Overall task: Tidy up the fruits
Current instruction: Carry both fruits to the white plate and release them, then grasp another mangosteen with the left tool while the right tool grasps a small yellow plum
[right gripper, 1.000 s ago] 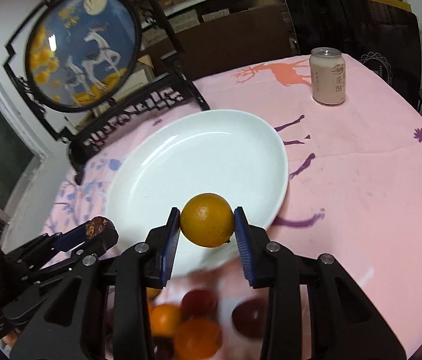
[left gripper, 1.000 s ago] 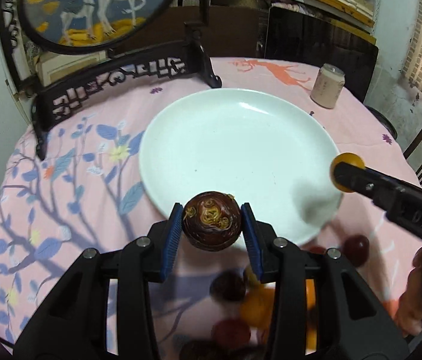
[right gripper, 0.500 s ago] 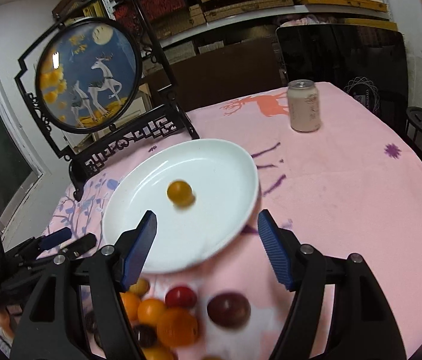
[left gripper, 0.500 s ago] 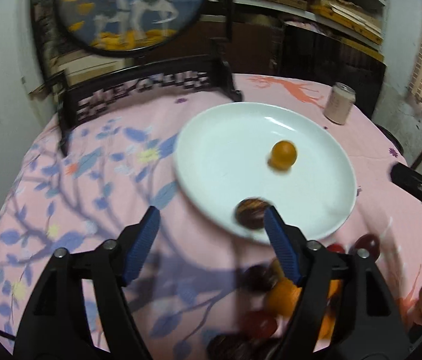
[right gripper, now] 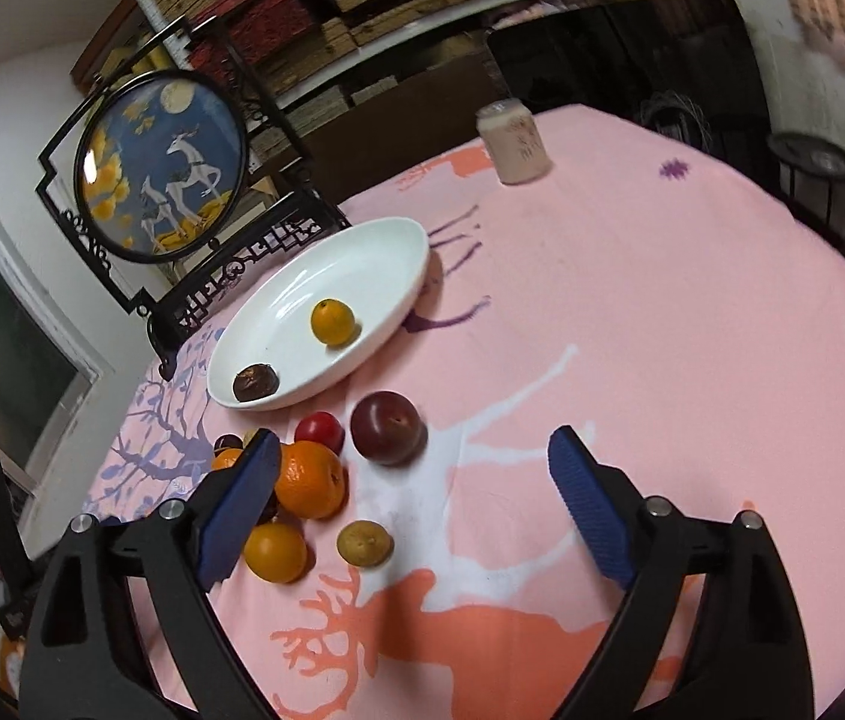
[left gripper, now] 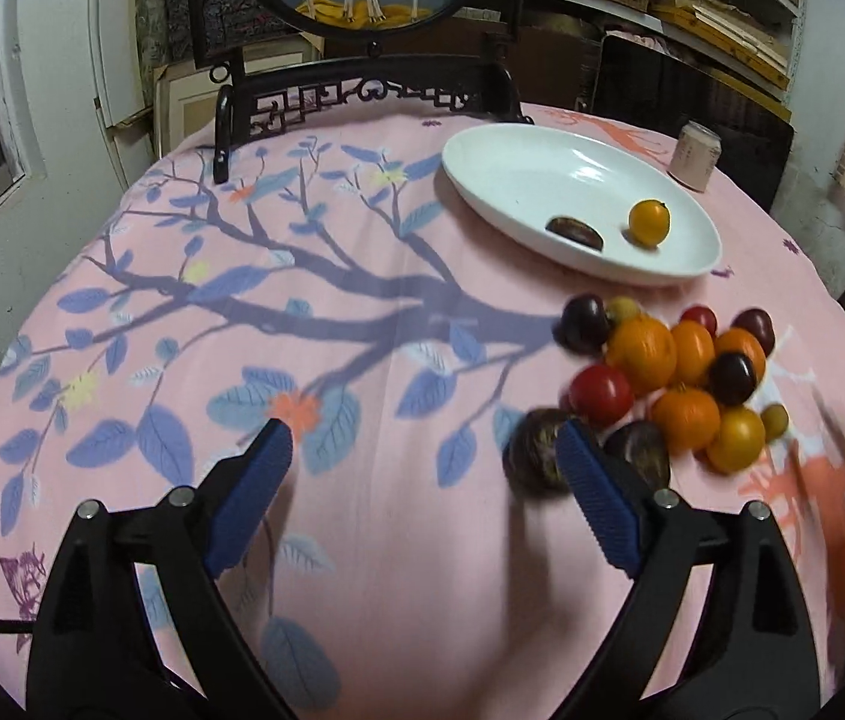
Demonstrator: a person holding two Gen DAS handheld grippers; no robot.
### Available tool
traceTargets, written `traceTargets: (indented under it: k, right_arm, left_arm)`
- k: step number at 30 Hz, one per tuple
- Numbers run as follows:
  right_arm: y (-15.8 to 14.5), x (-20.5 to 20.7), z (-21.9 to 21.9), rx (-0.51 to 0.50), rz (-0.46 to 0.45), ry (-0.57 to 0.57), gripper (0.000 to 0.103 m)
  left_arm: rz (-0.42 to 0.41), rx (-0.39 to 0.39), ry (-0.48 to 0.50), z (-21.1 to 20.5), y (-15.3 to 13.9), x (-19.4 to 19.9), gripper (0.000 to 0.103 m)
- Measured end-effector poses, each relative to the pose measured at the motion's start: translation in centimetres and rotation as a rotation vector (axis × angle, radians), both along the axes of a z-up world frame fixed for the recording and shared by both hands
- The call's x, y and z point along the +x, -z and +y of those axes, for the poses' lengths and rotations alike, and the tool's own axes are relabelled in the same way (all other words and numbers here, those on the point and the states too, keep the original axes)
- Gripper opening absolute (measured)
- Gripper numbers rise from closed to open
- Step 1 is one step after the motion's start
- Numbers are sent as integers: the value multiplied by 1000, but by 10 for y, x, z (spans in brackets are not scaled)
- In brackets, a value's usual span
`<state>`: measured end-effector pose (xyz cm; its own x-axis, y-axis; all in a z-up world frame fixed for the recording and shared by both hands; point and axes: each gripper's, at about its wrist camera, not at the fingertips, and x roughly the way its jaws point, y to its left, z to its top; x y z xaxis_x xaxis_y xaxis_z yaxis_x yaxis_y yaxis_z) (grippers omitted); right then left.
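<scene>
Pink floral cloth covers the round worktop (left gripper: 362, 312). Our left claw (left gripper: 422, 450) hangs spread wide and holds nothing; its right pad sits in front of a dark fruit (left gripper: 533, 450) at the near edge of the fruit pile (left gripper: 674, 372). Our right claw (right gripper: 410, 468) is likewise spread and bare above the cloth, a dark plum (right gripper: 387, 426) just beyond it. Farther out, the white plate (left gripper: 518, 156) carries a small orange (left gripper: 649, 221) and a brown fruit (left gripper: 574, 232), apart. Drink can (right gripper: 514, 143) and deer screen (right gripper: 161, 165) stand behind.
</scene>
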<state>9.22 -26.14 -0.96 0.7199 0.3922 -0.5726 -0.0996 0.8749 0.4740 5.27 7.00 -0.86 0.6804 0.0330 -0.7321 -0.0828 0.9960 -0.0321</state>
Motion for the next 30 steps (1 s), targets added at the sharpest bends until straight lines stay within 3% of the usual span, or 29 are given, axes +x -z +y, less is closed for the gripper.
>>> traceTargets:
  k: [5,13,14,19,21,24,26,30]
  right_arm:
    - [6,5,-2,24,45,-6,91]
    - [5,4,1,9,44,-11,91]
    - [6,4,1,8,45,-11,91]
    - [5,4,0,4,39,-6,91]
    - [4,4,-1,5,37,-4,91]
    - [4,3,0,3,33,-9,91]
    - [3,3,2,-5,26,-19,91]
    - [1,1,8,-24,16,-44,91]
  left_arm:
    - [7,71,48,-19,3,1,91]
    - [16,152,82,-34,10,11,96]
    - [15,169,76,-35,11,13,101]
    - [13,208,-18,-17,10,15,101]
    - [12,195,-122,3,6,15,101]
    - [13,113,-193,27,3,12,101]
    - [2,70,-164,26,0,10,101]
    - [-6,104,-80,7,1,8,101]
